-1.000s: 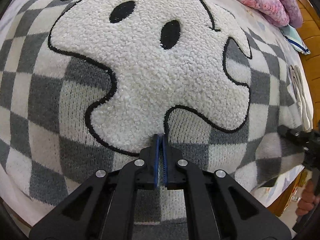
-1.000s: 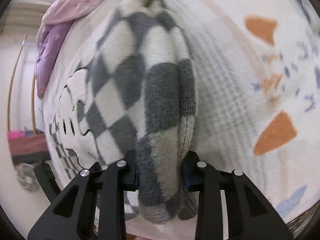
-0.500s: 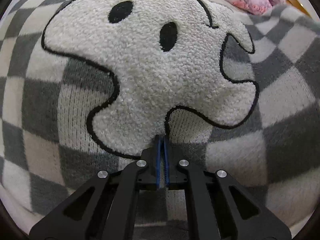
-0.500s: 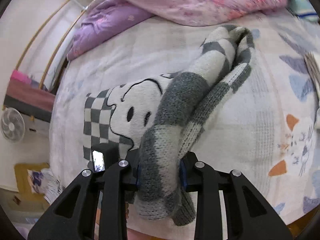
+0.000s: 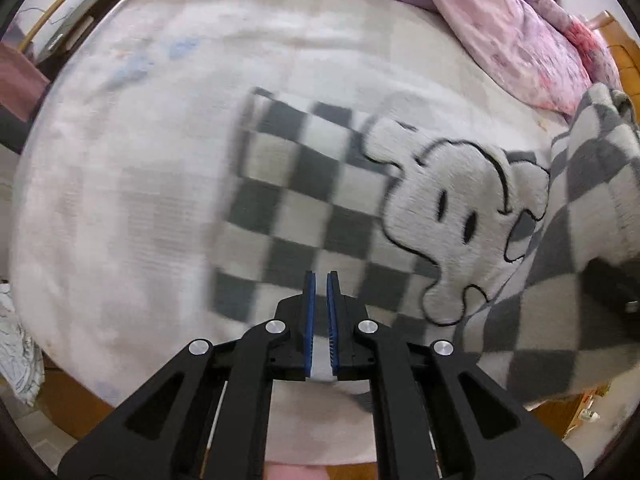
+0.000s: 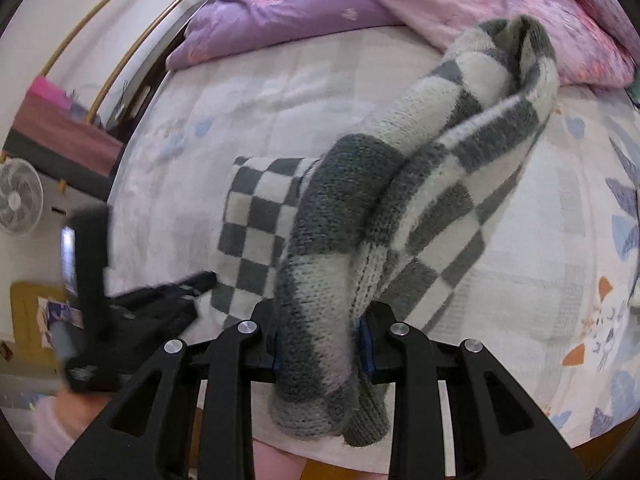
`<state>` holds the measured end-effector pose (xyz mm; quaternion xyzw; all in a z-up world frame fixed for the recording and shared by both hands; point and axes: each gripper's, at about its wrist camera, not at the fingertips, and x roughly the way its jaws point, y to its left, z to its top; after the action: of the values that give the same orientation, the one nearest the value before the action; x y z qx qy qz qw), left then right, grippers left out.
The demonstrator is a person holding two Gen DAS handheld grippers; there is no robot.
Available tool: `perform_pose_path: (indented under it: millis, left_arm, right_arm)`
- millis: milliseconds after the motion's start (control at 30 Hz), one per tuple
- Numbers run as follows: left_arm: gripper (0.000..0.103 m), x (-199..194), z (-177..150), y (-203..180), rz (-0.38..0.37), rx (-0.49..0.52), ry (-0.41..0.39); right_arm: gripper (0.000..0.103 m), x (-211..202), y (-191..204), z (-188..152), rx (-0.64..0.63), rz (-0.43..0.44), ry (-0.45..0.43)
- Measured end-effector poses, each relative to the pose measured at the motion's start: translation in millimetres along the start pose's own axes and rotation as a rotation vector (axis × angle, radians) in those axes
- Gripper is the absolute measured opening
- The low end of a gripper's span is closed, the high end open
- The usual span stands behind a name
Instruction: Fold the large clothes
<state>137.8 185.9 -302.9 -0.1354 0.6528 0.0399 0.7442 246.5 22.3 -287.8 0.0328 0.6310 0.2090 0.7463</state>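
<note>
Early: right gripper (image 6: 322,344) clamped on sweater (image 5: 320,200) sleeve mid-fold; left gripper (image 5: 321,316) nearly shut, holding nothing (body flat on bed (image 5: 120,200)); 2+ folds left, I'd guess.

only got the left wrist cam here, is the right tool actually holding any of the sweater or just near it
Observer: Holding. The right tool is shut on a bunched sleeve of the checkered sweater.
Operator: which bit sits at the pads
Observer: The part just short of the end; the ribbed cuff hangs out behind the pads, toward the camera.
Operator: anything past the bed edge over there
Observer: A white fan stands beyond the bed, at the left edge of the right wrist view.
</note>
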Motion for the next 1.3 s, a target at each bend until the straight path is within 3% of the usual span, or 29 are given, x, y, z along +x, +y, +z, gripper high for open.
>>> perform_pose_path:
  millis: [200, 400, 767, 1067, 1200, 1300]
  left_arm:
    - [0.006, -44.8, 8.4, 49.6, 0.016, -0.009, -0.031]
    - [0.01, -49.7, 11.2, 77.5, 0.032, -0.027, -0.031]
    - [0.011, -16.8, 11.2, 137.0, 0.042, -0.111, 0.034]
    - [0.012, 19.6, 11.6, 186.9, 0.078, -0.195, 0.084]
    - [0.027, 30.2, 11.2, 199.5, 0.107, -0.209, 0.102]
    - [0.033, 25.8, 9.9, 208.1, 0.124, -0.234, 0.095]
  right_arm:
    - [0.026, 26.5, 48.6, 8.0, -0.043, 0.003, 0.037]
    - [0.027, 55.6, 93.1, 9.0, -0.112, 0.014, 0.085]
    - [0.027, 144.1, 146.6, 6.9, -0.125, 0.043, 0.227]
    - [0.028, 214.5, 163.9, -16.9, -0.114, 0.089, 0.369]
    - [0.04, 227.1, 159.9, -17.9, -0.039, 0.137, 0.399]
    - [0.054, 224.3, 150.9, -17.0, 0.059, 0.234, 0.437]
